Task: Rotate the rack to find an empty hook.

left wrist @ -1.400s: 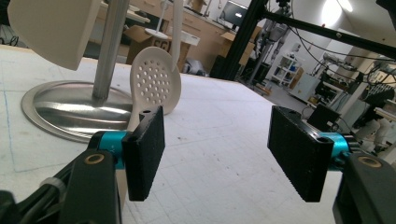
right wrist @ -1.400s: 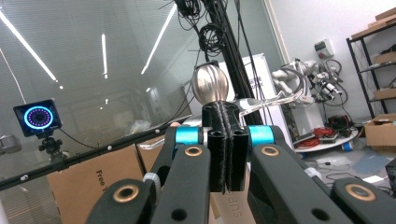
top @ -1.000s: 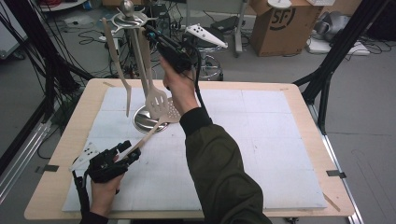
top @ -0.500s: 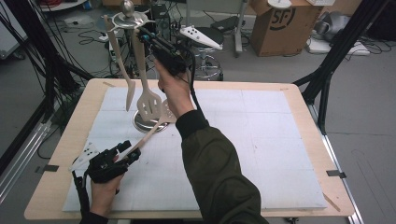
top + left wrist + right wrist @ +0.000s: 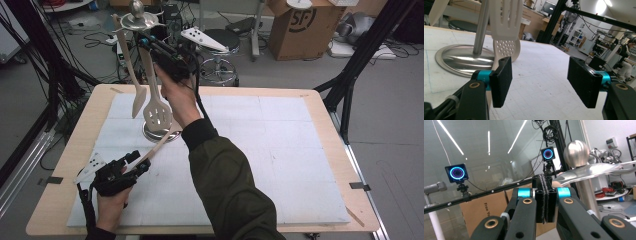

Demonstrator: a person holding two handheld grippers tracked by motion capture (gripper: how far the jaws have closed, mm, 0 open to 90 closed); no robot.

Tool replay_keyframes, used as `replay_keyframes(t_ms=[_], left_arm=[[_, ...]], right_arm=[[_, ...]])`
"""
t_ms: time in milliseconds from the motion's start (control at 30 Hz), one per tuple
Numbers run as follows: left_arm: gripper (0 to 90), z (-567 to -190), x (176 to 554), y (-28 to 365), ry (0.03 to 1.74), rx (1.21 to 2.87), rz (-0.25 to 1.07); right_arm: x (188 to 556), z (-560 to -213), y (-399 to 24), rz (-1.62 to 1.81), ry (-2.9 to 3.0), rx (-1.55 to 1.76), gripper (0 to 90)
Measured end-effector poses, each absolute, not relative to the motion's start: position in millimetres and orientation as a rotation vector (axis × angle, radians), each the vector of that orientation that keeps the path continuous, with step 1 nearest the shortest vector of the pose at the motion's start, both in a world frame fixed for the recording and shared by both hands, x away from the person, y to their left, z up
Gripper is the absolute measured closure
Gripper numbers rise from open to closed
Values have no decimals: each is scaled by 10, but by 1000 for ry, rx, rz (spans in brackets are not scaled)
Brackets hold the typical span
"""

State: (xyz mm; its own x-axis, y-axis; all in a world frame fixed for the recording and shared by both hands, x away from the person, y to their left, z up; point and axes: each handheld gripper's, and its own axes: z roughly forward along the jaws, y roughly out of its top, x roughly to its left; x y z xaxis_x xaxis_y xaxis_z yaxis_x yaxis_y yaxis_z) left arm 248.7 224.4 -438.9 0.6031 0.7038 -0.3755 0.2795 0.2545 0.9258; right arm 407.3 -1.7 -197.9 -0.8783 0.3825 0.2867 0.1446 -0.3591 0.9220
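A steel utensil stand (image 5: 150, 134) rises at the table's back left, with a plain wooden spatula (image 5: 137, 102) hanging from its top disc. My right gripper (image 5: 146, 42) is raised beside that disc, shut on the top of a slotted wooden spatula (image 5: 157, 115) that dangles by the pole. In the right gripper view its jaws (image 5: 545, 180) press together next to the stand's ball top (image 5: 576, 153). My left gripper (image 5: 137, 162) rests low at the front left, open, nothing between its pads (image 5: 539, 77). A perforated wooden spoon (image 5: 507, 48) lies just outside its left jaw, head against the stand's base (image 5: 456, 60).
A white gridded mat (image 5: 260, 150) covers the wooden table (image 5: 320, 100). Behind the table are a stool (image 5: 220, 40), a cardboard box (image 5: 300, 25) and cables on the floor. Black frame poles (image 5: 360, 65) stand at the right and left edges.
My right hand has carried the slotted spatula left and closer to the stand's top. The left gripper and the perforated spoon have stayed put.
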Motion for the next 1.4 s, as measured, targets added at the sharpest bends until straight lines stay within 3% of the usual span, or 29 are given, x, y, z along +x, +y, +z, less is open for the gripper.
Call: replay_keyframes(t_ms=[300,867,1400], left_arm=[[371,-4388,2479,2259,939,1322,355],[371,-4387,2484,2232,930,1334,359],[371,-4386,2486,2235,933,1328,352]], right_arm=[[4070,-1986,39,2357,1691,715,900],[4117,-1987,-244,2302,1615,772,900],[4158,-2085,-121,2271,1648,813,900]])
